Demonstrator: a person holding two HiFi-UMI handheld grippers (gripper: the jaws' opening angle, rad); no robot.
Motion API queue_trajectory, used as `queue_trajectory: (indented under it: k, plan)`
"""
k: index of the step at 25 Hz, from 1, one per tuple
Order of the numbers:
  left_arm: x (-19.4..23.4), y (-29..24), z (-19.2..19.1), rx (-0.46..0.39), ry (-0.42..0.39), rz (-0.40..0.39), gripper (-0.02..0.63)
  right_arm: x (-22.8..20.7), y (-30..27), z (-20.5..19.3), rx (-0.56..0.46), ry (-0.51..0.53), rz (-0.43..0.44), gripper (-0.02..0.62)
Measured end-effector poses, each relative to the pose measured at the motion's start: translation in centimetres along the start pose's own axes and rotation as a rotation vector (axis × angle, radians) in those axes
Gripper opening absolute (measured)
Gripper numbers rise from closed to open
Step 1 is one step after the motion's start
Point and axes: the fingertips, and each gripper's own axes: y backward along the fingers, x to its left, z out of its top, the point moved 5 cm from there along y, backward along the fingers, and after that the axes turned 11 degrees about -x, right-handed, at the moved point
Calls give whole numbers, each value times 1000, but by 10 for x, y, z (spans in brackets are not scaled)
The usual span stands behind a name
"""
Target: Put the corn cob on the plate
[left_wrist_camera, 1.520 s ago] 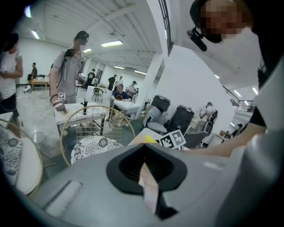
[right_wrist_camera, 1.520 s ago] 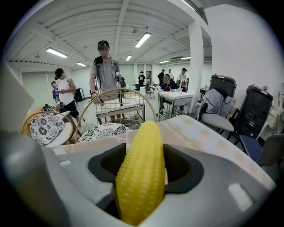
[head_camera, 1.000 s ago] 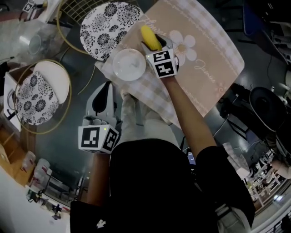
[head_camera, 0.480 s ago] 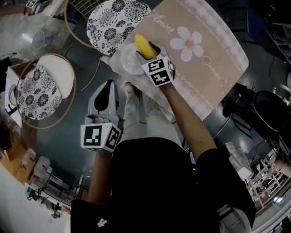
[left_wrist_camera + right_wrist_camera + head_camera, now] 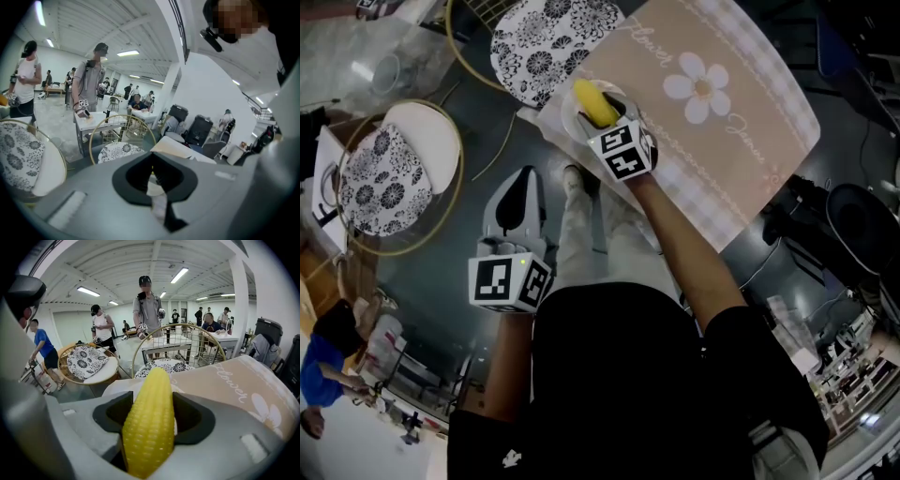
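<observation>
Corn cob (image 5: 595, 101) is pinched in your right gripper (image 5: 604, 112), and the right gripper view makes it super clear: the yellow cob (image 5: 149, 427) fills the gap between the two dark pads, with both jaws pressed against its sides and its rounded tip poking out past them. From the head view the cob is right over the small white plate (image 5: 569, 120), which sits at the near corner of the beige cloth (image 5: 741, 112) with the daisy print and checked border. Honestly you can't tell from these angles whether the cob is touching the plate or just hanging above it. Your right arm is stretched out forward to get there. Your left gripper (image 5: 518, 183) is pulled back closer to your body, well apart from the plate and off the cloth, over the dark floor next to your leg. In the left gripper view its jaws (image 5: 152, 174) are pressed together with nothing between them. Two round gold-framed chairs with black-and-white floral cushions are nearby, one (image 5: 548, 42) just beyond the plate and the other (image 5: 375, 178) off to your left. A person in a blue top (image 5: 323, 370) is at the lower left edge of the head view, and a few other people are standing around in the background of both gripper views.
</observation>
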Motion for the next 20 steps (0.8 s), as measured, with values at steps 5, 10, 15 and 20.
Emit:
queue_trajectory:
  k: [5,10,15,20]
  plan:
    - [0,4,-1,2,7,12,9,5,-3,-4,17,16,9,262]
    - [6,7,-3,-2,16,25,9,7,-7,-9,36,24,12,262]
    - [7,9,-4,2,21,31,9,7,-10,-10,40,22,15,262]
    - [7,9,-4,1,27,32,9,7,-10,-12,42,40,9,262]
